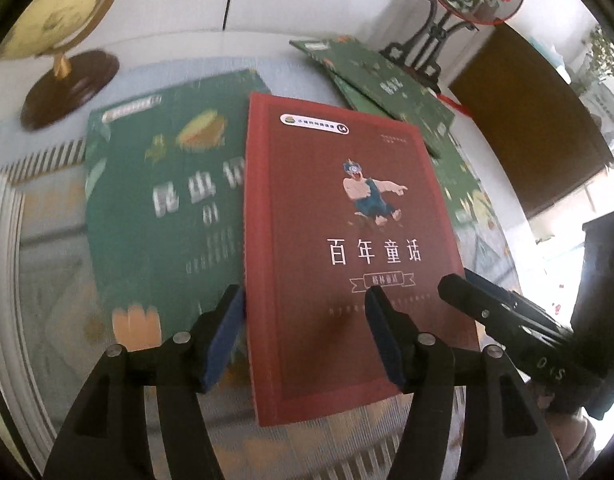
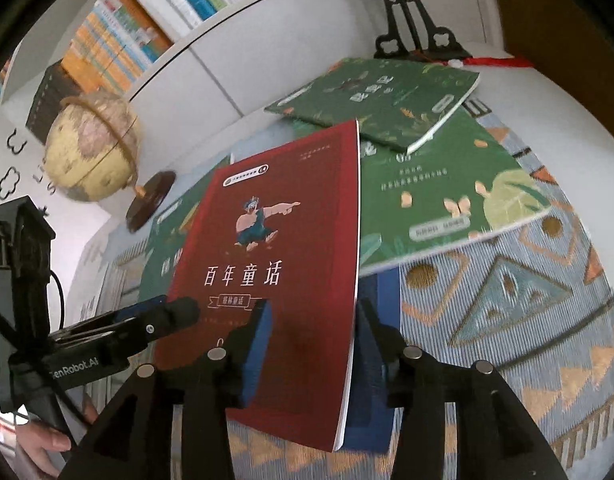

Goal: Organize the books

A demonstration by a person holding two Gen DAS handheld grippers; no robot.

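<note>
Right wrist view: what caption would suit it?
Both grippers' jaws straddle a red storybook above green books, globe beside.

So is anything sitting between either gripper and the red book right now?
Nothing visible does. Both grippers are already at the red book: the left gripper straddles its spine-side bottom corner, and the right gripper straddles its page-edge side. The green books lie beneath and behind it, not in between.

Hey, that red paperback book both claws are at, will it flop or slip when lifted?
The red paperback book looks thin with a soft cover, so it will likely sag if held by one edge. Its cover seems matte, so slipping is probably unlikely. It is probably light.
</note>
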